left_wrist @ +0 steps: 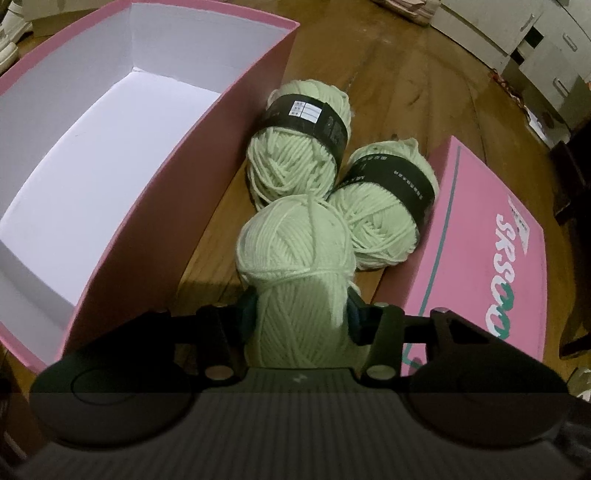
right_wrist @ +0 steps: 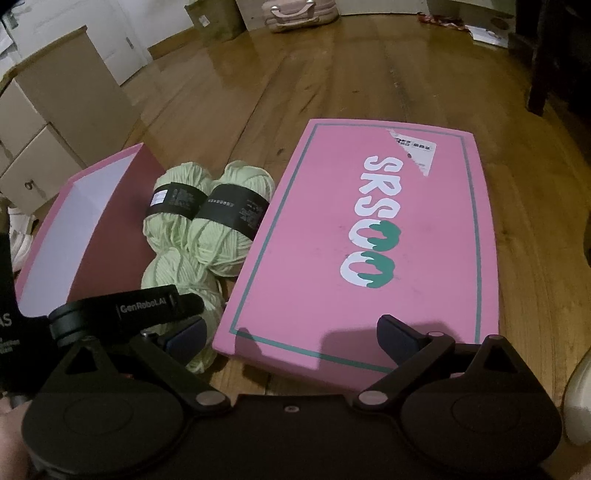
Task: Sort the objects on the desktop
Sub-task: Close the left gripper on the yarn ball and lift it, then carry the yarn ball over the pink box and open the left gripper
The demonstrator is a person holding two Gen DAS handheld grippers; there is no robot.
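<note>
Three pale green yarn skeins lie on the wooden floor between an open pink box (left_wrist: 177, 177) and its pink lid (left_wrist: 491, 251). My left gripper (left_wrist: 301, 310) is shut on the nearest skein (left_wrist: 295, 243). Two skeins with black bands lie beyond it, one far (left_wrist: 295, 147) and one right (left_wrist: 384, 206). In the right wrist view, my right gripper (right_wrist: 291, 336) is open and empty above the near edge of the lid (right_wrist: 369, 240). The skeins (right_wrist: 207, 221), the box (right_wrist: 85, 229) and the left gripper's arm (right_wrist: 140, 306) show at its left.
Cardboard boxes and white cabinets (right_wrist: 55, 110) stand at the far left. A pink bag (right_wrist: 299, 11) sits at the back. A dark furniture leg (right_wrist: 543, 55) is at the far right. The box's white inside holds nothing.
</note>
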